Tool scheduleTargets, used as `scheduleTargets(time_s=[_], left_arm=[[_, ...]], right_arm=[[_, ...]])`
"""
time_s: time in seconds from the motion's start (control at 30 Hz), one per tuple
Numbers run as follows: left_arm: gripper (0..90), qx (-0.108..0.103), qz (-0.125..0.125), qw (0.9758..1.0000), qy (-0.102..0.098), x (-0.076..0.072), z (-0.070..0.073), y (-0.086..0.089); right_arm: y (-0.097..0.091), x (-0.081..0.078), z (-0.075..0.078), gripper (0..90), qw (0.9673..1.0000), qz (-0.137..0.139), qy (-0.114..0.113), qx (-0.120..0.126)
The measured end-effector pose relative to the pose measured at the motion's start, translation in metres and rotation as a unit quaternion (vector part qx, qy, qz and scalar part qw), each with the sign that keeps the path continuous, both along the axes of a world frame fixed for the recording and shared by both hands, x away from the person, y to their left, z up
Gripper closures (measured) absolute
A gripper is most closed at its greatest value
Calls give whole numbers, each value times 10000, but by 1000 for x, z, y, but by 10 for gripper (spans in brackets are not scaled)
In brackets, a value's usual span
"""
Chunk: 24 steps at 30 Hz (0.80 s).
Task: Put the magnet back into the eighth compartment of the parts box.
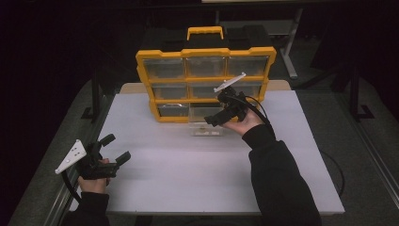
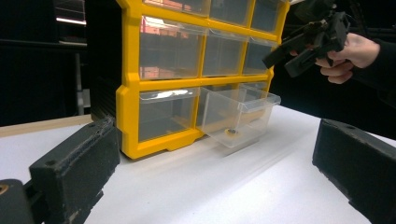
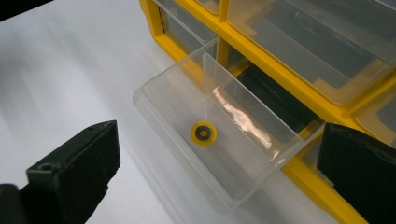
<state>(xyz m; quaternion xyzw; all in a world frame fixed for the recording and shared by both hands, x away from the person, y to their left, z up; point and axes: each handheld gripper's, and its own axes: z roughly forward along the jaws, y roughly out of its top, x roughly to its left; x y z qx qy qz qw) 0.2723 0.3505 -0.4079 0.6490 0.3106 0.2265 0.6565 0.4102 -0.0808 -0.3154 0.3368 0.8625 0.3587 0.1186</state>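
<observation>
A yellow organiser cabinet (image 1: pixel 205 52) with clear drawers stands at the back of the white table (image 1: pixel 188 174). Its bottom middle drawer (image 1: pixel 205 127) is pulled out, and a small yellow ring with a black centre (image 3: pixel 203 133) lies on the drawer's floor (image 3: pixel 159 102). My right gripper (image 1: pixel 212 118) hovers just above and to the right of that drawer, open, nothing between its jaws (image 3: pixel 215 158). My left gripper (image 1: pixel 116 148) rests low at the table's front left, open and empty, facing the cabinet (image 2: pixel 128 102) and the drawer (image 2: pixel 238 116).
The cabinet has a yellow carry handle (image 1: pixel 205 32) on top. The other drawers (image 1: pixel 163 68) are pushed in. A metal table frame (image 1: pixel 289 52) stands behind in the dark room. The table's left edge (image 1: pixel 94 141) is close to my left hand.
</observation>
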Motion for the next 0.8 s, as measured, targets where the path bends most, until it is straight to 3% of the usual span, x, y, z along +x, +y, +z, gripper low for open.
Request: scheduleTargets(time_s=[0.8], left_arm=[[7,30,-5,10000,-1,0,0,0]], right_arm=[[-29,-28,-6,0,9987,-63,-272,422]])
